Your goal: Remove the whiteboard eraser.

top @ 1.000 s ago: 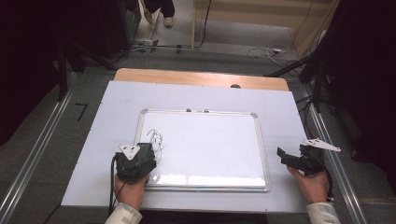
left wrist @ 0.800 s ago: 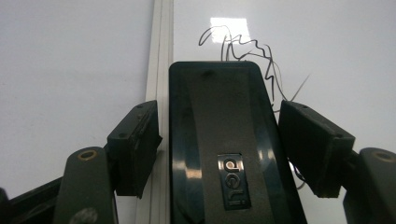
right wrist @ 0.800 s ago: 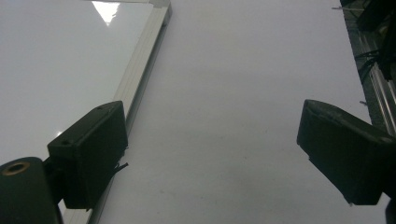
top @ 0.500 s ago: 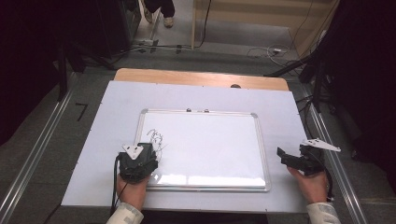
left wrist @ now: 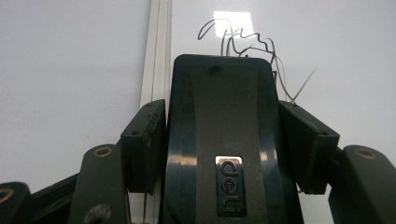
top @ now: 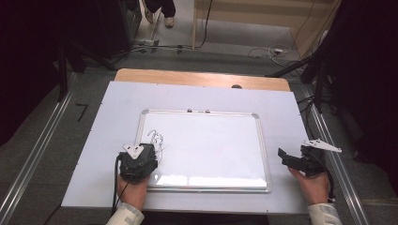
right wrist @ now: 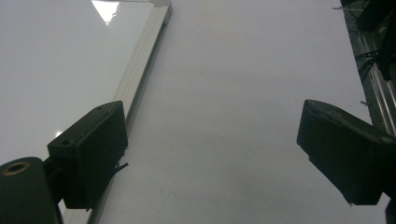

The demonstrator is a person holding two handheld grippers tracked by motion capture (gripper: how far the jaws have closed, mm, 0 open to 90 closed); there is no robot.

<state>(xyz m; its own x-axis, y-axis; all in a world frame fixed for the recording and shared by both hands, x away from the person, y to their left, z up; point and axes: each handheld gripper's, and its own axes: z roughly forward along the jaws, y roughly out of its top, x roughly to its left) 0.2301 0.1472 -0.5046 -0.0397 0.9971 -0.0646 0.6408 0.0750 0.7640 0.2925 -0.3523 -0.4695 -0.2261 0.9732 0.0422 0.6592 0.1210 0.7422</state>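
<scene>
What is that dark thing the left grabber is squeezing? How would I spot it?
Find the whiteboard lying flat on the white table. At its near left corner, by the black scribble, the left gripper clamps a dark block, the eraser. It alone bears a small silver label reading "deli".

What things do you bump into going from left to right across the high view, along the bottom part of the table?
Black left gripper clamped on a dark eraser block → black scribble → shiny white whiteboard with silver frame → black right gripper, jaws open → metal rail.
</scene>
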